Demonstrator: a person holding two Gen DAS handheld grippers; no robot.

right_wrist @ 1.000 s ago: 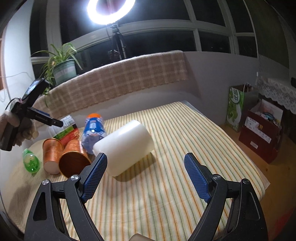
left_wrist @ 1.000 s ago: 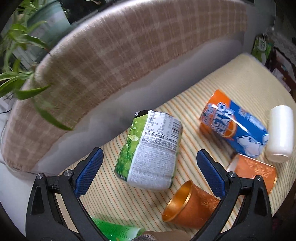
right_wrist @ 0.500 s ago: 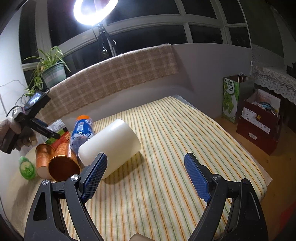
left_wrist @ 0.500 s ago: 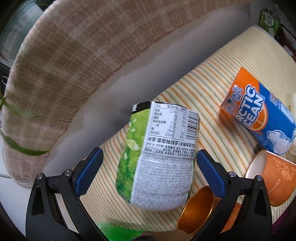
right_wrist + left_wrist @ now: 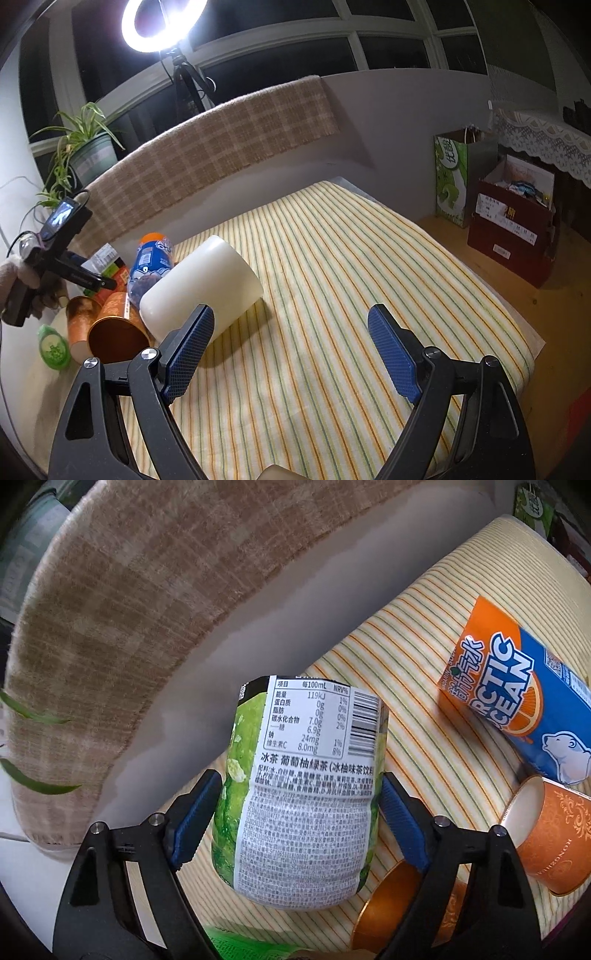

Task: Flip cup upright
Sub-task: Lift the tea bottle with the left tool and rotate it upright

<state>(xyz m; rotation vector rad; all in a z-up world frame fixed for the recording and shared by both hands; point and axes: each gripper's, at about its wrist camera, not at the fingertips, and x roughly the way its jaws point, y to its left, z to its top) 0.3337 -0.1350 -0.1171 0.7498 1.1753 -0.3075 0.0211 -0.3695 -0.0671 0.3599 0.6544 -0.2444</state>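
Note:
A green-and-white labelled drink bottle (image 5: 306, 797) sits between the blue pads of my left gripper (image 5: 299, 812); the jaws have closed onto its sides. Two orange cups lie on their sides on the striped cloth: one (image 5: 391, 919) just below the right finger, one (image 5: 554, 830) at far right. In the right wrist view a large white cup (image 5: 201, 284) lies on its side just beyond my open, empty right gripper (image 5: 291, 354). The orange cups (image 5: 110, 328) lie left of it, and the left gripper (image 5: 70, 269) hovers over the bottle there.
A blue-and-orange Arctic Ocean bottle (image 5: 517, 709) lies beside the cups. A green round object (image 5: 53, 347) sits at the cloth's left edge. A plaid-covered backrest (image 5: 207, 147) runs behind the striped cloth (image 5: 332, 295). Bags and a box (image 5: 509, 229) stand on the floor to the right.
My left gripper moved in over the green bottle and its jaws narrowed onto it. My right gripper stayed open, drifting slightly; the white cup has not moved.

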